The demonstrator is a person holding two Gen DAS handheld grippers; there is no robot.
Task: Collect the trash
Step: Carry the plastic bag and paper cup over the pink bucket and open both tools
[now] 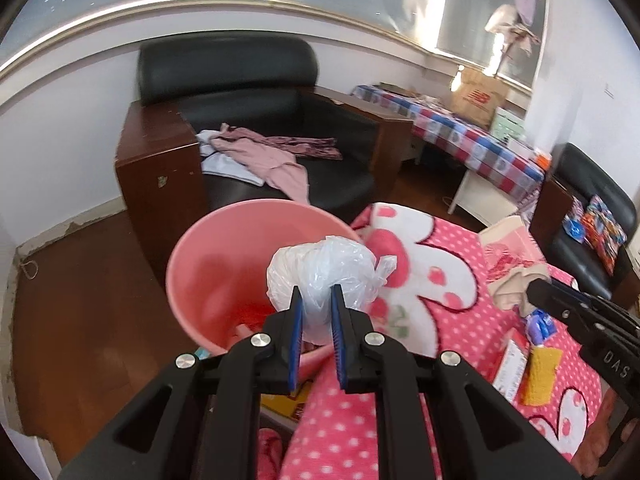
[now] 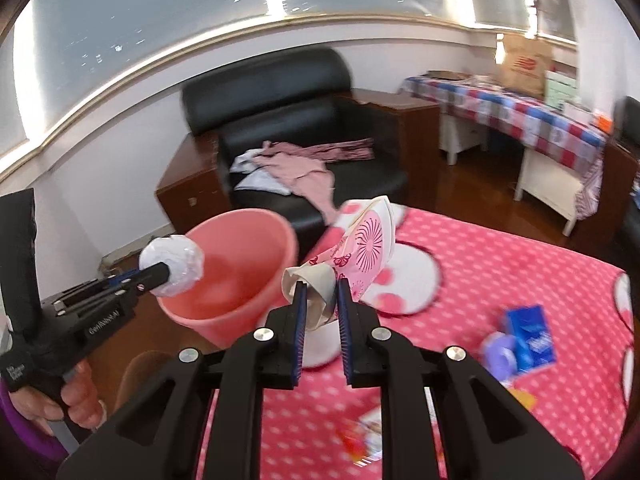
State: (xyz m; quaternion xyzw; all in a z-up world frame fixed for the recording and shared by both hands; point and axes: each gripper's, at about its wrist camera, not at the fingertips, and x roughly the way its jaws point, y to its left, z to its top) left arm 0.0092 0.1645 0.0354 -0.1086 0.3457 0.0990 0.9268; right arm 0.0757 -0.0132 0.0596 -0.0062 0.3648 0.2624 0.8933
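Note:
My left gripper [image 1: 316,296] is shut on a crumpled clear plastic bag [image 1: 320,268] and holds it over the right side of a pink bin [image 1: 224,248] that stands beside the bed. The same bag [image 2: 174,266] and left gripper [image 2: 160,272] show in the right wrist view, above the bin's [image 2: 236,288] left rim. My right gripper [image 2: 322,288] is shut on a pink patterned paper carton [image 2: 360,252], held above the bed edge right of the bin. The right gripper [image 1: 536,292] shows at the right of the left wrist view.
A pink polka-dot blanket [image 2: 500,280] covers the bed, with a blue packet [image 2: 530,338], a yellow sponge [image 1: 540,376] and other small items on it. A black armchair [image 1: 260,92] with pink clothes stands behind the bin. A checked-cloth table [image 1: 472,140] stands at the back right.

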